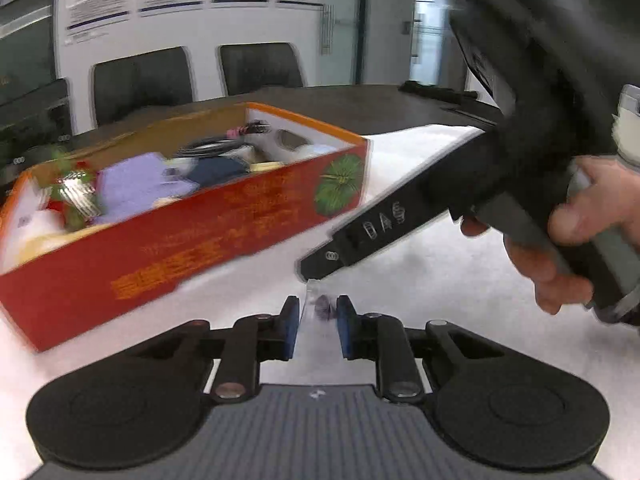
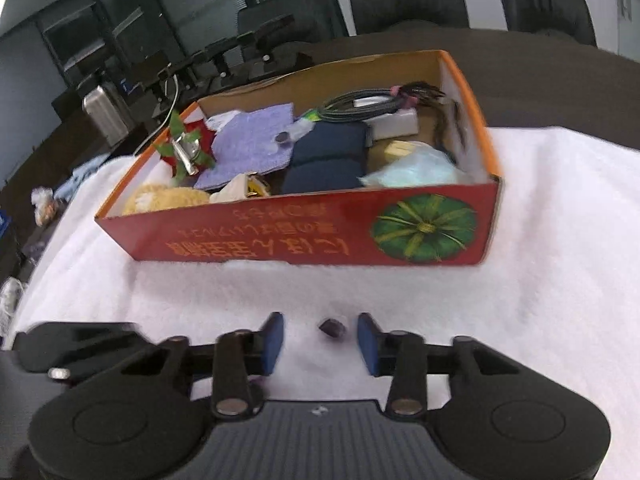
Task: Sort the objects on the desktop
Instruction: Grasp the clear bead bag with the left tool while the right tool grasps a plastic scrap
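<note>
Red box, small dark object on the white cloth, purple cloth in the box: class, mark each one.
Red box [image 2: 280,240], right wrist view: on its printed front wall.
Small dark object [image 2: 332,327], right wrist view: on its middle, between the blue pads.
Purple cloth [image 2: 252,144], right wrist view: on its flat centre.

Dark chairs [image 1: 260,68] behind table [image 1: 360,108], white wall [image 1: 200,28].
</note>
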Tool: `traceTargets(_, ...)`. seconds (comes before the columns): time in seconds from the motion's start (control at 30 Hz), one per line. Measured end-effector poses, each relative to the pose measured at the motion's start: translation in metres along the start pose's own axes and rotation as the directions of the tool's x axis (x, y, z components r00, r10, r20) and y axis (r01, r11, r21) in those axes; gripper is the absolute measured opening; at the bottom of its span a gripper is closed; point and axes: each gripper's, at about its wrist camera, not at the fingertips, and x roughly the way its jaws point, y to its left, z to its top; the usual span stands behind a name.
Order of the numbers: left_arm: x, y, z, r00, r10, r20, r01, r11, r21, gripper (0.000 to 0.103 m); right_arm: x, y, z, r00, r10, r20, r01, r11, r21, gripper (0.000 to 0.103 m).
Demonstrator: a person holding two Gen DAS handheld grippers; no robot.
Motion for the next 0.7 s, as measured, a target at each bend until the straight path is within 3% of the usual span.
traceTargets(0.2,-0.043,0.018,-0.006,0.989,0.142,0.034,-0.139,0.987,-0.087,0.02,0.006,0.028,-0.007,0.999,-0.042,0.026,0.045,0.99,-0.134,0.015)
traceTargets(0.33,-0.065,0.022,-0.009,0.973,0.219,0.075,-0.206,0.967,-0.153,0.02,0.012,0.042,-0.007,0.996,-0.081,0.032,0.086,0.98,-0.18,0.026)
traceTargets(0.47,-0.1,0.026,-0.019,0.96,0.254,0.119,-0.213,0.937,-0.276,0.02,0.021,0.051,-0.002,0.994,-0.103,0.042,0.11,0.974,-0.198,0.034)
traceTargets(0.5,-0.108,0.026,-0.023,0.955,0.269,0.128,-0.221,0.928,-0.299,0.02,0.024,0.054,0.0,0.993,-0.112,0.049,0.12,0.972,-0.204,0.031)
traceTargets(0.53,-0.117,0.023,-0.027,0.95,0.282,0.131,-0.229,0.921,-0.314,0.02,0.025,0.055,0.0,0.991,-0.121,0.059,0.131,0.969,-0.208,0.015)
traceTargets(0.57,-0.123,0.022,-0.031,0.945,0.298,0.134,-0.24,0.912,-0.333,0.02,0.025,0.058,-0.001,0.989,-0.132,0.068,0.144,0.965,-0.221,0.009)
traceTargets(0.7,-0.139,0.011,-0.049,0.934,0.321,0.155,-0.241,0.89,-0.387,0.02,0.012,0.059,-0.012,0.992,-0.106,0.07,0.119,0.97,-0.21,0.009)
